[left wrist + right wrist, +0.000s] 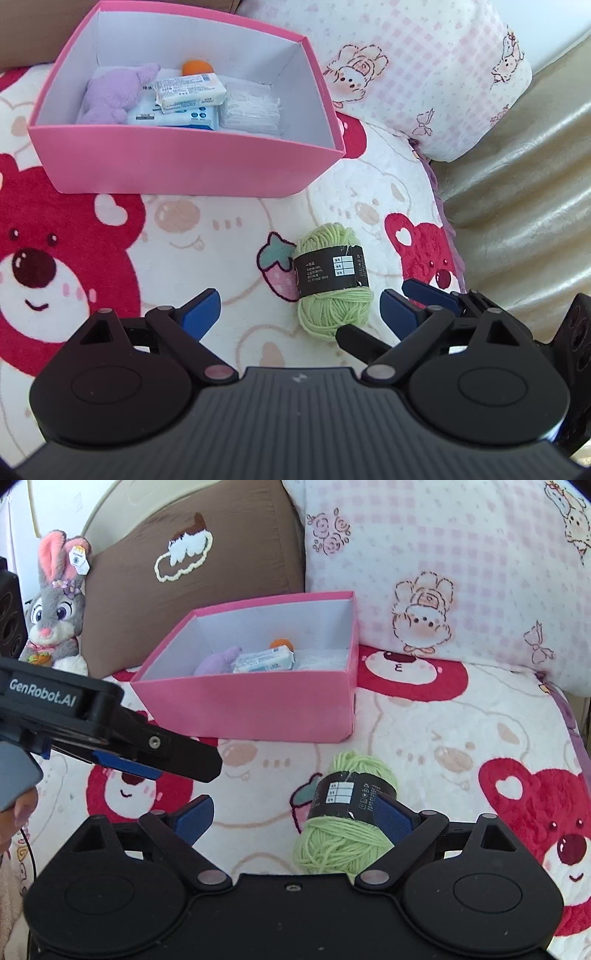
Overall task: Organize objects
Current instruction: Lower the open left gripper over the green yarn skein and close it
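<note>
Yarn [332,280] — a green skein in a black paper band — lies on the bear-print blanket [207,236], in front of the pink box [184,162] already holding a purple plush [114,92], tissue packs [188,88] and a clear pouch [253,110]. Left gripper [301,310] hovers with jaws spread wide, nothing between them. Right gripper [295,816] — jaws also apart — has one blue pad at the skein's band, not clamped.
</note>
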Demonstrator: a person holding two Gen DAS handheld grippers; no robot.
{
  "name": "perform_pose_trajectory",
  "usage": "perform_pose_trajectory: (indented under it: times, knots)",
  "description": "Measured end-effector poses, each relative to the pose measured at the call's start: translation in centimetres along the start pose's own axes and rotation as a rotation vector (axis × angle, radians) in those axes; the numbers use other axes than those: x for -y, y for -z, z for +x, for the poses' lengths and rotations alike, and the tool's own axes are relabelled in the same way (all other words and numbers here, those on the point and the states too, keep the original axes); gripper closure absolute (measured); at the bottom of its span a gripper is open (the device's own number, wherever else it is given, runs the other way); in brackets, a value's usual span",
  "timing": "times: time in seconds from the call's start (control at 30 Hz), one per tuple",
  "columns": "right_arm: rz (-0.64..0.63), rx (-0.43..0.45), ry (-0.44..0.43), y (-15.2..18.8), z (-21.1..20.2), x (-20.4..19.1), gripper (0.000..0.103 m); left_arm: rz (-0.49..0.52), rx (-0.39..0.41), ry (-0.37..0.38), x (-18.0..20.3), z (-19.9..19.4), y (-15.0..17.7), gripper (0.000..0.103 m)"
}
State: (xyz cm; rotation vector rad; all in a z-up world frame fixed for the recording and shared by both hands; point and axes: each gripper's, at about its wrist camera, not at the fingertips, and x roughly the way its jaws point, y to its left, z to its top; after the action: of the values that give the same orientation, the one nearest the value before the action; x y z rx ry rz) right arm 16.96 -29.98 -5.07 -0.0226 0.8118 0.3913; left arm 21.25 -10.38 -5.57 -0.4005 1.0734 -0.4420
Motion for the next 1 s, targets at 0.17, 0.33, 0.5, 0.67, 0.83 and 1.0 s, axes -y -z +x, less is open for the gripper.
perform_pose_trajectory:
  times: [0.17,0.33,0.5,0.67,0.83,1.0]
  knots:
    - [0.013,-0.05,0.023,0.3,1.1,0.5,0.008,-0.026,-0.001,0.048,-0.1,1.8,0.0,0.01]
    - [0.06,-0.109,0.045,0.7,2.7,1.7,0.008,-0.036,-0.035,0.097,-0.7,3.6,0.1,0.011]
    - [0.035,-0.185,0.099,1.3,4.4,1.2,0.008,-0.055,-0.027,0.104,-1.9,5.4,0.5,0.011]
    - [0.061,-0.189,0.102,1.4,4.8,1.7,0.008,-0.068,0.0,0.139,-2.5,7.0,0.9,0.012]
    - [0.093,-0.204,0.093,1.5,5.4,2.3,0.008,-0.078,-0.01,0.177,-2.6,8.4,1.4,0.015]
    - [0.075,-0.213,0.094,1.6,5.7,1.9,0.008,-0.094,-0.002,0.234,-2.9,9.7,2.2,0.016]
